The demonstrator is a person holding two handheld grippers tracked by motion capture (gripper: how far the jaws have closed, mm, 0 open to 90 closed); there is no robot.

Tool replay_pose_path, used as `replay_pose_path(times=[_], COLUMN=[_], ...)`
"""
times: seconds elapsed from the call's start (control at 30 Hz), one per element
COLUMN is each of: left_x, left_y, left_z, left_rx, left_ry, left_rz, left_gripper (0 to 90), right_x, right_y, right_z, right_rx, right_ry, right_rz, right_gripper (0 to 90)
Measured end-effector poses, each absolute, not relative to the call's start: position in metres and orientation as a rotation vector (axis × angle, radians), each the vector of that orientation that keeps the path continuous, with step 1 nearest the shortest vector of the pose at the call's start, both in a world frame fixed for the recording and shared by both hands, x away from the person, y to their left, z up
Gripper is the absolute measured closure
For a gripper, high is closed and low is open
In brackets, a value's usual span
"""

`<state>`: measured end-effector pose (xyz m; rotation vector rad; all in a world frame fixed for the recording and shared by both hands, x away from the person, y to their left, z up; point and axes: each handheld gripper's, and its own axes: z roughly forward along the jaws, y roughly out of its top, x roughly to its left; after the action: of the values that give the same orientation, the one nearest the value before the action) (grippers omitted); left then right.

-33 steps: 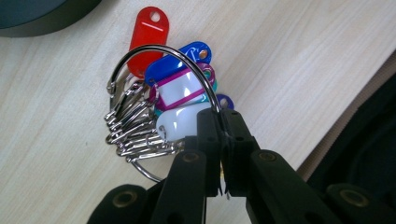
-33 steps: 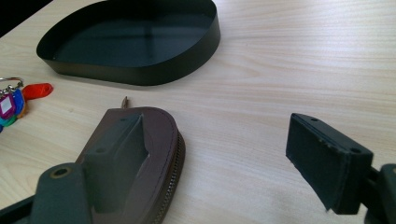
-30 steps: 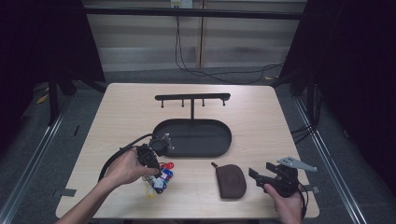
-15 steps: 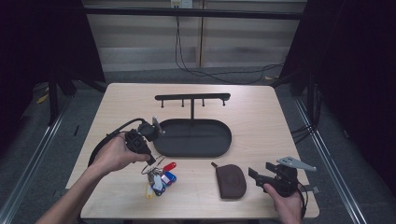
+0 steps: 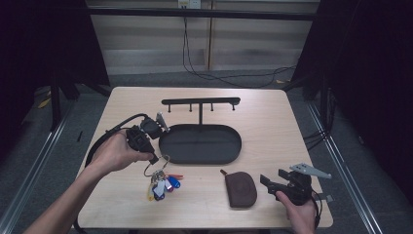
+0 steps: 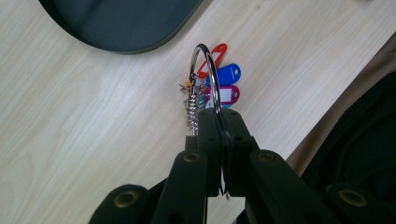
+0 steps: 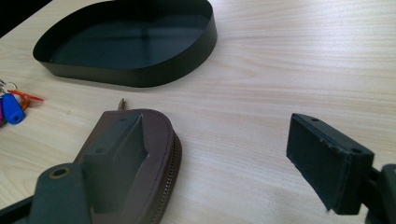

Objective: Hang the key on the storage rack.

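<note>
- Pale wooden table, dark surroundings, grey floor behind.
- Left gripper: clenched on the metal key ring; raised and drawn leftward since the earlier frame.
- Key bunch, coloured tags: dangled from the ring, lowest tags at the tabletop, just before the black oval tray.
- Right gripper: unmoved, jaws spread wide, nothing gripped.
- Brown zip pouch: laid between bunch and right gripper.
- Black hook rack: stood behind the tray.

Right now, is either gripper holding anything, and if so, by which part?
The left gripper is shut on the key bunch, pinching its big metal ring. The right gripper holds nothing, its jaws open beside the brown pouch.
</note>
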<state>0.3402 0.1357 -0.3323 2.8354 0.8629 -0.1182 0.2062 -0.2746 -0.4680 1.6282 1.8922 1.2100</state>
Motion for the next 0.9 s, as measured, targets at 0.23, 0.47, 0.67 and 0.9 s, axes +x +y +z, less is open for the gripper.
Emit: replay_pose_path(times=[0.23, 0.47, 0.67, 0.9], left_x=[0.339, 0.340, 0.340, 0.346], left_y=[0.134, 0.132, 0.133, 0.134], left_z=[-0.305, -0.291, -0.283, -0.273], left_rx=[2.847, 2.857, 2.851, 2.839], left_ry=[0.829, 0.866, 0.844, 0.854], left_rz=[-0.062, -0.006, -0.005, -0.017], left_gripper=[88.4, 88.4, 88.4, 88.4], right_x=[0.206, 0.205, 0.204, 0.204], right_y=[-0.275, -0.275, -0.275, -0.274], right_z=[-0.468, -0.467, -0.465, -0.465], right_rx=[1.626, 1.624, 1.590, 1.588], right_ry=[1.893, 1.889, 1.887, 1.894], right_rz=[1.211, 1.211, 1.253, 1.247], right_gripper=[19.3, 18.7, 15.6, 14.5])
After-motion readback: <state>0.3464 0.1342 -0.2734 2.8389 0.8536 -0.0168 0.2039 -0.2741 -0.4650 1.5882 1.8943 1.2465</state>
